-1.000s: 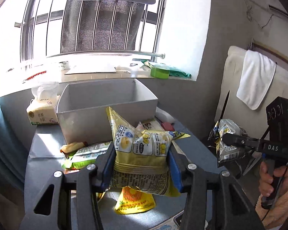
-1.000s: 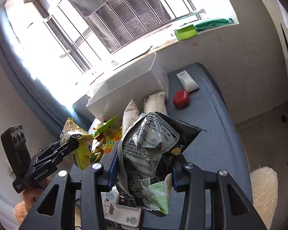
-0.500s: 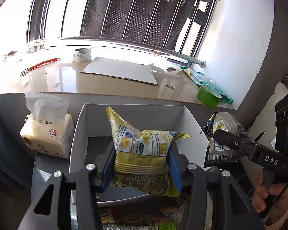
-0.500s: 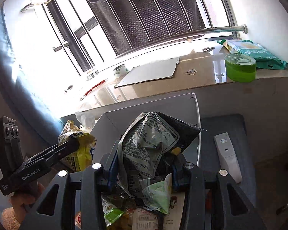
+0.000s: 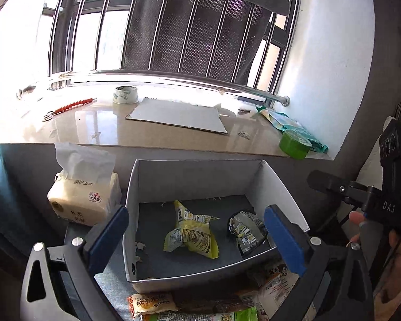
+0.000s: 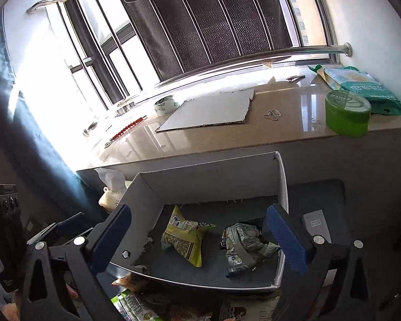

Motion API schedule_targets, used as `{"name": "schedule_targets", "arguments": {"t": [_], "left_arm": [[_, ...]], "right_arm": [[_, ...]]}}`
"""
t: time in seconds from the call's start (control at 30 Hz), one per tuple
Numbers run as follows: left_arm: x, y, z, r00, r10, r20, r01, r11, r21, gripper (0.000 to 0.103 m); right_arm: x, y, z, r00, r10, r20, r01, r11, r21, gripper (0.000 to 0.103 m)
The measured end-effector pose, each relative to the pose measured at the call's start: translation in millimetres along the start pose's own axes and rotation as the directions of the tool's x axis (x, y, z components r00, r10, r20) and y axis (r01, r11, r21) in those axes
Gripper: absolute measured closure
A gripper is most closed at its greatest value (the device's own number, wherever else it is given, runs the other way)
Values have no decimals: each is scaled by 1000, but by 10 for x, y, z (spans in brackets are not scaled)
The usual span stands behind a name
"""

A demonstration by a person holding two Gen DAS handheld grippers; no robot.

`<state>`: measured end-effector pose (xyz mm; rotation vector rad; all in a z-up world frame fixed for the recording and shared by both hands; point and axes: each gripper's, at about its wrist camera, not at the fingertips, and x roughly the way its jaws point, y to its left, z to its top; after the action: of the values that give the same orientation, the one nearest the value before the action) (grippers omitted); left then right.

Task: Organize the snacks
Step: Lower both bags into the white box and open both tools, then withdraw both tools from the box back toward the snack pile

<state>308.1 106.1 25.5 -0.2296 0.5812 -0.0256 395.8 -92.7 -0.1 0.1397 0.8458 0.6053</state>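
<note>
Snacks first: yellow packet (image 5: 191,234) and crumpled silver packet (image 5: 247,231) both lie on the floor of the white box (image 5: 200,176), apart from each other, yellow one nearer the middle, silver one toward the right wall. Left hand-held gripper (image 5: 196,240) hovers over the box w/ jaws spread wide, nothing between them; right hand-held gripper (image 6: 197,242) same, wide apart and empty (its view shows both packets between the blue pads (image 6: 286,240) but below them, not touched). Silver packet's right edge is hidden behind the left gripper's right pad. More snack packs (image 5: 152,303) sit on the bench just in front of the box, cut off by the frame's lower edge, print too small to read. Tissue pack (image 5: 84,200) stands just left of the box. Green tub (image 6: 347,115) and cardboard sheet (image 6: 208,113) on the windowsill behind.
</note>
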Motion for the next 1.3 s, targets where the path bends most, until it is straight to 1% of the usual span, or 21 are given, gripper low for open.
{"name": "schedule_targets", "arguments": {"t": [0.1, 0.13, 0.17, 0.2, 0.23, 0.3, 0.33, 0.4, 0.43, 0.47, 0.53, 0.6, 0.67, 0.73, 0.8, 0.83, 0.9, 1.0, 1.07, 1.1, 1.3], "left_arm": [[-390, -60, -82, 997, -2, 74, 0, 999, 32, 0], [-520, -95, -122, 997, -19, 72, 16, 999, 49, 0], [-646, -135, -171, 998, -34, 54, 30, 997, 68, 0], [-766, -169, -214, 998, -37, 44, 34, 996, 78, 0], [-916, -200, -262, 998, -37, 56, 33, 997, 71, 0], [-1238, -248, -396, 993, -63, 102, 57, 997, 57, 0], [-1387, -273, -474, 991, -57, 119, 50, 997, 58, 0], [-1675, -332, -664, 987, -18, 161, 7, 997, 70, 0], [-1798, -350, -767, 985, -17, 172, 4, 997, 78, 0], [-1919, -366, -883, 984, -27, 175, 13, 996, 84, 0], [-2126, -379, -1145, 982, -43, 183, 27, 996, 87, 0], [-2277, -374, -1417, 982, -52, 181, 40, 997, 72, 0], [-2345, -354, -1655, 985, -49, 168, 42, 998, 46, 0], [-2349, -352, -1819, 989, -41, 139, 37, 999, 27, 0], [-2340, -360, -1925, 992, -60, 113, 57, 998, 24, 0], [-2343, -371, -1970, 992, -68, 106, 66, 997, 28, 0], [-2361, -400, -2016, 992, -67, 109, 62, 997, 41, 0], [-2373, -421, -2037, 991, -69, 112, 64, 997, 47, 0], [-2362, -415, -2044, 992, -65, 106, 61, 997, 39, 0], [-2354, -410, -2048, 992, -68, 106, 65, 997, 38, 0], [-2313, -392, -2074, 995, -52, 90, 49, 998, 39, 0]], "right_arm": [[-253, 68, -86, 997, 62, 46, -61, 998, -21, 0], [-363, 99, -130, 995, 81, 65, -78, 996, -37, 0], [-480, 139, -180, 992, 98, 78, -94, 994, -60, 0], [-588, 179, -224, 990, 113, 81, -106, 991, -86, 0], [-700, 226, -277, 990, 120, 80, -111, 988, -111, 0], [-937, 309, -400, 988, 122, 91, -108, 983, -148, 0], [-1054, 346, -470, 988, 122, 94, -105, 981, -163, 0], [-1304, 402, -635, 986, 128, 105, -106, 976, -192, 0], [-1431, 418, -723, 984, 133, 120, -107, 974, -197, 0], [-1561, 430, -822, 980, 141, 137, -112, 973, -202, 0], [-1789, 456, -1061, 980, 133, 151, -100, 973, -209, 0], [-1971, 442, -1330, 976, 127, 175, -90, 975, -206, 0], [-2036, 415, -1600, 983, 81, 165, -46, 978, -204, 0], [-1986, 385, -1828, 988, 33, 148, -1, 978, -208, 0], [-1833, 347, -2005, 994, -21, 111, 45, 975, -218, 0], [-1725, 343, -2061, 995, -41, 88, 60, 972, -226, 0], [-1491, 343, -2142, 998, -56, 22, 60, 965, -254, 0], [-1104, 355, -2179, 993, -92, -76, 66, 954, -292, 0], [-852, 341, -2164, 988, -85, -132, 43, 956, -291, 0], [-732, 333, -2152, 983, -96, -159, 47, 956, -291, 0], [-152, 306, -2018, 965, -132, -228, 61, 953, -296, 0]]}}
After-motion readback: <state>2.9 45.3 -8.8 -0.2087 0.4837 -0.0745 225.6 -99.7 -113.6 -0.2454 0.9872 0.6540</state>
